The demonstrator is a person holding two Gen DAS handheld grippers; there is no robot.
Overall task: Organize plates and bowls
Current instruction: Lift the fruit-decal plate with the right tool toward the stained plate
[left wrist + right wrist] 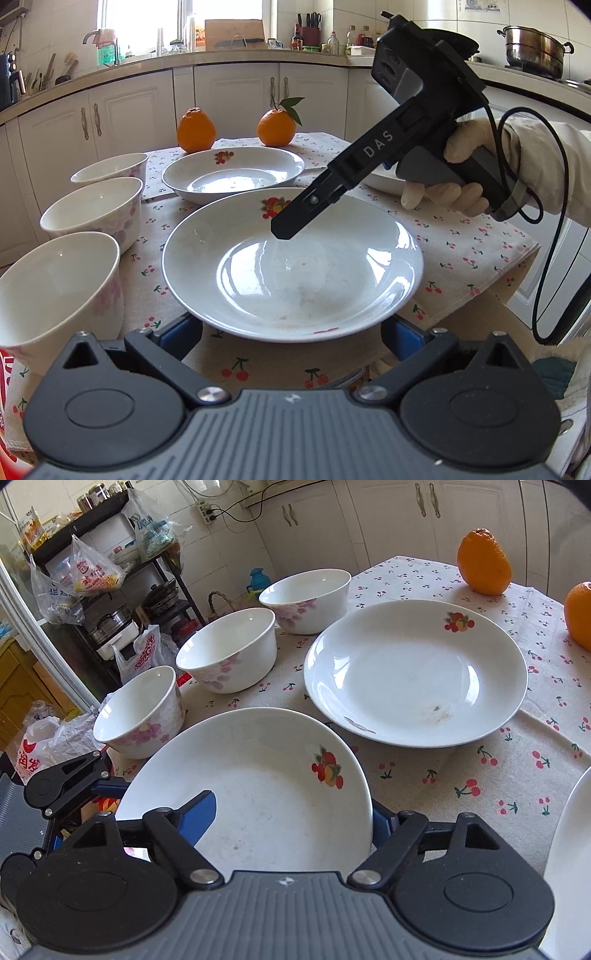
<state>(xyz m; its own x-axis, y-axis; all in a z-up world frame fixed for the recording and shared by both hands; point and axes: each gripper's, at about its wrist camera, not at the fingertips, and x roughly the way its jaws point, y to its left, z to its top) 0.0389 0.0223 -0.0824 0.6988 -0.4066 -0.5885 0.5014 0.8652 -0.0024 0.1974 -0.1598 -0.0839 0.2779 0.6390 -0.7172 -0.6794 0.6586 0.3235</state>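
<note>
The near white ceramic plate with a fruit motif (258,794), beside three white floral bowls (227,650), sits between the right gripper (291,812)'s half-open jaws, positioned for lifting; the left gripper (291,334)'s jaws gape empty.

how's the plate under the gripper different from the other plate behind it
The near plate has the right gripper straddling its rim, one finger over its inside; the far plate has no gripper at it. The near plate lies beside the nearest bowl; the far plate lies closer to the oranges. Both are white, deep, empty and carry a fruit print.
</note>
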